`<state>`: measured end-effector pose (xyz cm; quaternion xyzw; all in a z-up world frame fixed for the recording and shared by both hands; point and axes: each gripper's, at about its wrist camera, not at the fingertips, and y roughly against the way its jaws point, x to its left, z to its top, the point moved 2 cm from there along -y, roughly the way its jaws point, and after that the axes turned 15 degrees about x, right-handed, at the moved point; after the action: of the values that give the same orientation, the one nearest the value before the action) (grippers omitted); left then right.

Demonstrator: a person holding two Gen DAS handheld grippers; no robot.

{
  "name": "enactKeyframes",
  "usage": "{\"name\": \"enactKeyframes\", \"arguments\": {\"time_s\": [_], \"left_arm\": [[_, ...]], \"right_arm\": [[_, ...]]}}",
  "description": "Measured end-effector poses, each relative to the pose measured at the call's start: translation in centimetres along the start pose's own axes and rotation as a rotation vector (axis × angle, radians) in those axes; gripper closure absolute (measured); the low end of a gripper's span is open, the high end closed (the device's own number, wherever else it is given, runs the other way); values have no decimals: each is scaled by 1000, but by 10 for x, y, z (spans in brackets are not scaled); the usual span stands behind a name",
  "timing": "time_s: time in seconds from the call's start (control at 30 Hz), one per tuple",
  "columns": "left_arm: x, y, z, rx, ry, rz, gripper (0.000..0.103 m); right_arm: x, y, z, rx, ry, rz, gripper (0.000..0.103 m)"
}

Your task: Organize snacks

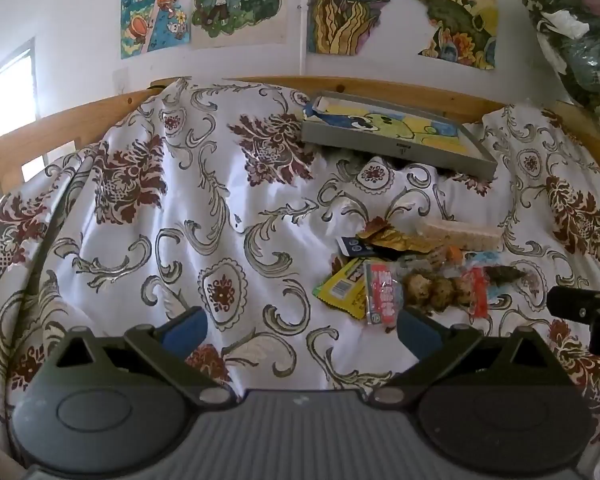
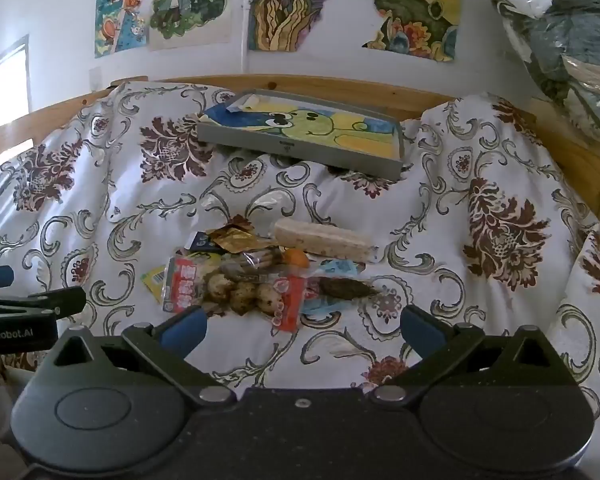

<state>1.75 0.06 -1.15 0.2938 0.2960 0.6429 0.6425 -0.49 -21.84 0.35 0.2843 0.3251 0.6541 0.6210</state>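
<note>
A heap of snack packets (image 1: 416,270) (image 2: 260,272) lies on the patterned bed cover. It holds a clear pack of round balls (image 2: 240,292), a pale long bar (image 2: 324,240), a gold wrapper (image 2: 240,238) and a yellow packet (image 1: 340,288). A grey tray (image 1: 396,132) (image 2: 304,136) with a cartoon picture lies behind the heap. My left gripper (image 1: 300,330) is open and empty, left of the heap. My right gripper (image 2: 300,330) is open and empty, just in front of the heap.
A wooden bed rail (image 1: 260,86) runs along the back and sides under a wall with posters. A bagged bundle of cloth (image 2: 560,40) sits at the far right. The left gripper shows at the right wrist view's left edge (image 2: 28,304).
</note>
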Motion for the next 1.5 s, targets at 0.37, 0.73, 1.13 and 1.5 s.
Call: {"name": "enactKeyframes", "arguments": {"time_s": [0.37,0.73,1.13,1.5], "left_arm": [[-1,1,0,-5,-3,3,0],[-1,1,0,-5,-3,3,0],[-1,1,0,-4,-3,3,0],[-1,1,0,-4,-3,3,0]], "right_arm": [[0,2,1,-4,-1,-7,1],[-4,1,-1,-5,-16,-17,1],[-4,1,-1,-3,-23,-30,1],[-5,1,-2,-2,-24,-29,1]]}}
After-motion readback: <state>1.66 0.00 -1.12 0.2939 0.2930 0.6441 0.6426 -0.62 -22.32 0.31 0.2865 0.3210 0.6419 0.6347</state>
